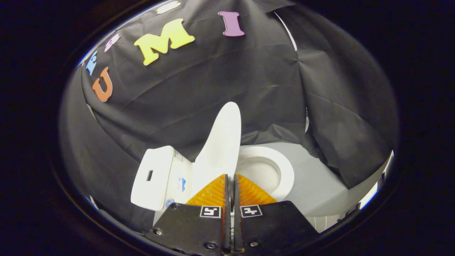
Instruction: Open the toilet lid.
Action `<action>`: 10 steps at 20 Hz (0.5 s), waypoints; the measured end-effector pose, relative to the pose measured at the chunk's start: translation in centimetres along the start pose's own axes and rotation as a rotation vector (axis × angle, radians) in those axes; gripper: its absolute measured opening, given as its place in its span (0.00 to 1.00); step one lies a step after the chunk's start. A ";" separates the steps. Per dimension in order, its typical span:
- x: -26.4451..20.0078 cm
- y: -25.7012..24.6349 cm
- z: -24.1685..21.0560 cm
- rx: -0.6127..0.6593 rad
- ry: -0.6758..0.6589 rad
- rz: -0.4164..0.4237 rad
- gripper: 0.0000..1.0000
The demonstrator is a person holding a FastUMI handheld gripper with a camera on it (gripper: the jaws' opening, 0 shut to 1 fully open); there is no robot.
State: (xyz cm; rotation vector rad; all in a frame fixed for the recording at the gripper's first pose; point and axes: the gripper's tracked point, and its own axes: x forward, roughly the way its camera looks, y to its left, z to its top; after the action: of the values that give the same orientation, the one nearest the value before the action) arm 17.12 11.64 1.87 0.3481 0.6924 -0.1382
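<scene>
Standing raised before the black cloth wall [220,81], white toilet lid [222,142], its edge pinched between clenched fingers [231,181].

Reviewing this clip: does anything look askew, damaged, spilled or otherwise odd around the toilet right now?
Nothing stands out. The toilet lid stands raised, seen edge-on just ahead of the gripper, whose fingers are nearly closed with the lid's edge between them. The seat lies flat beside the tank. No spill or damage shows.
</scene>
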 end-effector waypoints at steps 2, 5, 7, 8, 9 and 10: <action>-0.1 0.8 0.2 -0.015 -0.004 -0.008 0.07; -0.3 2.3 0.5 -0.036 -0.012 -0.014 0.07; -0.3 3.1 0.7 -0.053 -0.015 -0.021 0.07; -0.4 3.5 0.7 -0.064 -0.018 -0.022 0.07; -0.4 4.0 0.8 -0.067 -0.019 -0.023 0.07; -0.5 4.5 0.9 -0.076 -0.020 -0.022 0.07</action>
State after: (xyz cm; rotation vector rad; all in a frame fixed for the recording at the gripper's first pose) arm 18.38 15.54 4.03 0.2658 0.6797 -0.1357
